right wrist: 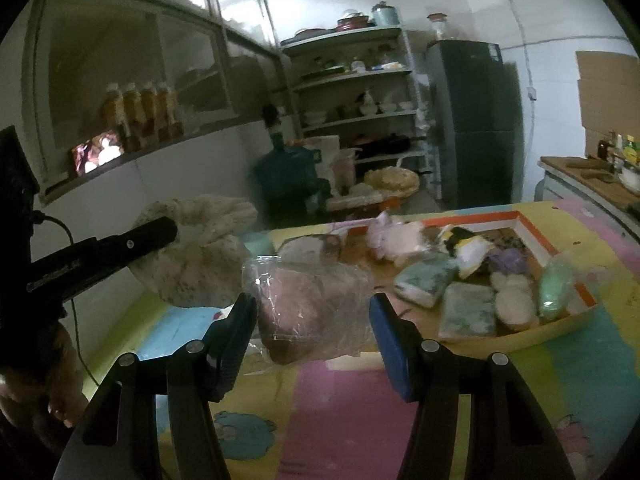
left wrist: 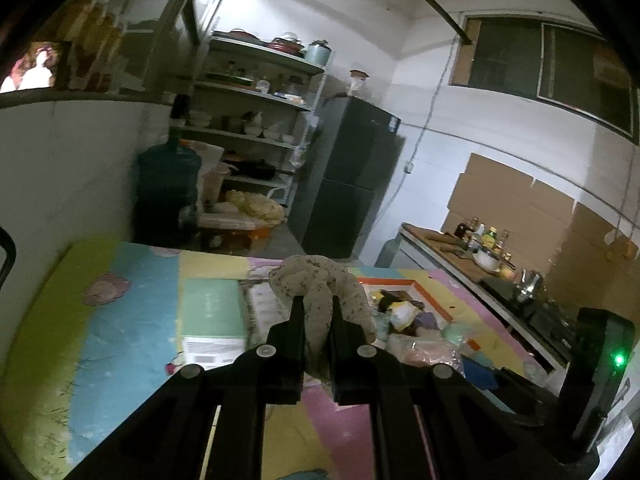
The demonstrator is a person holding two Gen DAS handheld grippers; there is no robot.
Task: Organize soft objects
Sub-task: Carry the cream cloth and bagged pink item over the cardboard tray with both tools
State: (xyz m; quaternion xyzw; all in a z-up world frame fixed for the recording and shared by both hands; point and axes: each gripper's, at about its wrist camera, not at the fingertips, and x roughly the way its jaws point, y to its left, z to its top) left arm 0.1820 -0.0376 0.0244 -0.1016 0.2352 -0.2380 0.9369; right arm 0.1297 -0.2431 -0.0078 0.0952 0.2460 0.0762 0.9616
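Soft objects are sitting in two places right now: some are filling the wooden tray on the far right part of the colourful mat, and two are up in your grippers. Your left gripper is pinching a beige speckled fabric piece with its jaws fully closed, the cloth bunching above and spilling down between the black fingers. From the right wrist camera you are seeing that same fabric hanging in the air at the left, above the mat's edge, with the left gripper's dark body crossing in front of it.

Your right gripper is standing fairly wide, and a pinkish-brown item in a clear plastic wrapper is sitting between its two pads; the left pad is touching the wrapper, while the blue-faced right pad is just beside it. Whether the wrap is actually being squeezed, I cannot tell.

Inside the tray you are looking at two mottled green sponges, a pale round puff, a green bagged item leaning on the right rim, a purple lump and a white, yellow and black plush. A pale pink bundle is lying at the tray's far-left corner. A mint-green box is resting flat on the mat to the left of the tray.
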